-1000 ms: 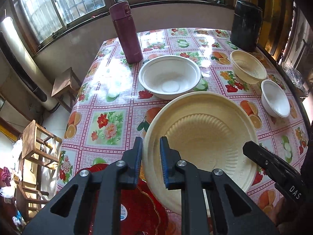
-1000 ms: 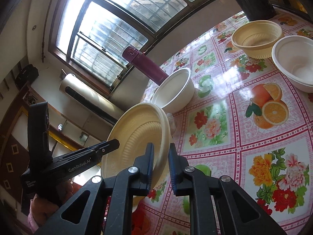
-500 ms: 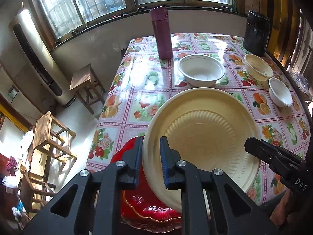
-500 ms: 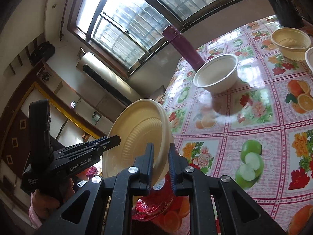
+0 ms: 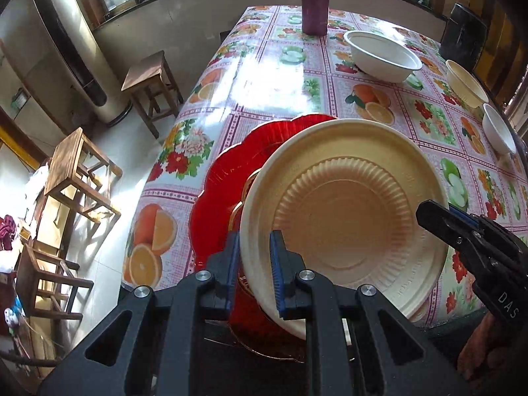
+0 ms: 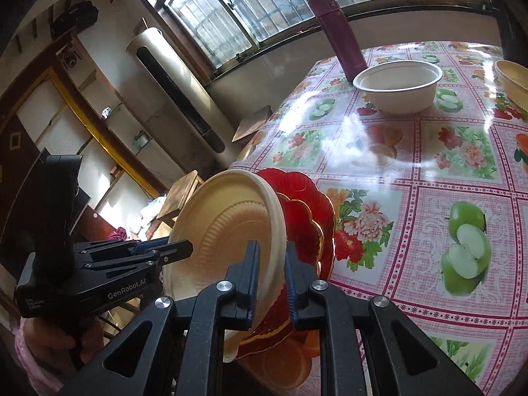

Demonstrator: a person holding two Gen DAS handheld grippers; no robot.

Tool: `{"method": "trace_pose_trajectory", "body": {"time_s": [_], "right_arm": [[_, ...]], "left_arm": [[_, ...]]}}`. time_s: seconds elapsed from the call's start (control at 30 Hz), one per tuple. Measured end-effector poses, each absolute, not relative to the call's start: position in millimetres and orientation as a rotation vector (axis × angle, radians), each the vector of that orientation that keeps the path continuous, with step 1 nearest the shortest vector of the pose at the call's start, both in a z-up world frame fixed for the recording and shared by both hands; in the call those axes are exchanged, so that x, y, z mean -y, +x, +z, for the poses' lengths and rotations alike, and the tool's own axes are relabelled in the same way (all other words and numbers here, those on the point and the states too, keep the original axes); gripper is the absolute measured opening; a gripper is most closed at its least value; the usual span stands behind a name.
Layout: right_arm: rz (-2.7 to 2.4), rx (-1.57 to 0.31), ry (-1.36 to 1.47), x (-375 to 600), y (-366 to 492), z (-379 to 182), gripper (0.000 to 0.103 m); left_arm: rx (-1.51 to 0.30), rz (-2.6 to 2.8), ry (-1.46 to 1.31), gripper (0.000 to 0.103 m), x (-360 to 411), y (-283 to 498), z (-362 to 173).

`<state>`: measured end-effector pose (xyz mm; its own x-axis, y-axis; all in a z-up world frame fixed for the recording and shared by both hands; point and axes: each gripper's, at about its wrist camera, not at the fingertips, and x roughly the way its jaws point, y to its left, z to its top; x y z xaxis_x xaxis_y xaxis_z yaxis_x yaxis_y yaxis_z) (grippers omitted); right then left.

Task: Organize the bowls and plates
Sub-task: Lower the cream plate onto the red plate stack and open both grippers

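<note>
left wrist | cream plate [image 5: 346, 208] rim clamped in left gripper [image 5: 254, 247]

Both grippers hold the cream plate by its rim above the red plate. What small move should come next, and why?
Probably lower the cream plate level onto the red plate before letting go. The left gripper and the right gripper are both shut on its rim, and it hangs tilted over the red plate at the table's near corner, partly covering it. Whether the two plates touch yet cannot be told.
</note>
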<state>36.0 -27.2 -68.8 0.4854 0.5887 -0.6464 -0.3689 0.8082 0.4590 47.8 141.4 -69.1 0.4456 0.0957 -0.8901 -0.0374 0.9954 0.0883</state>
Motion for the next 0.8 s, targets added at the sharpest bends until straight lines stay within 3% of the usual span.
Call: {"method": "trace_pose_trajectory", "body": {"time_s": [0.2,0.27,0.3,0.33,0.37,0.4,0.43,0.5,0.63,0.8], "right_arm": [[0.566,-0.877,0.182,19.3,34.0,-78.4,0.018],[0.558,-0.855,0.143,18.3,31.1,-74.9,0.026],[0.559,-0.843,0.135,21.5,29.6,-72.2,0.04],[0.576,-0.823,0.141,25.2,27.8,-68.3,0.05],[0.58,-0.804,0.142,29.2,25.4,-64.5,0.056],[0.571,-0.784,0.137,33.7,23.6,-60.5,0.066],[0.568,-0.761,0.139,39.4,22.1,-56.3,0.07],[0.577,-0.723,0.168,53.2,20.1,-49.6,0.07],[0.533,-0.673,0.218,86.6,18.3,-42.7,0.076],[0.414,-0.649,0.271,148.1,24.8,-40.4,0.078]], "left_arm": [[-1.09,0.09,0.039,0.016,-144.4,44.2,-72.8],[-1.048,0.117,0.06,0.019,-145.2,39.0,-64.3],[-1.019,0.135,0.075,0.022,-145.6,35.8,-59.6],[-0.986,0.155,0.094,0.032,-145.8,32.4,-54.2],[-0.946,0.18,0.115,0.046,-144.1,28.4,-48.5],[-0.9,0.207,0.132,0.053,-142.2,23.7,-41.9],[-0.846,0.228,0.144,0.063,-139.3,18.3,-34.6],[-0.731,0.235,0.16,0.065,-128.3,4.8,-18.0],[-0.526,0.166,0.173,0.083,-88.1,-17.0,15.4],[-0.383,-0.026,0.169,0.09,-22.4,-29.4,43.8]]}}
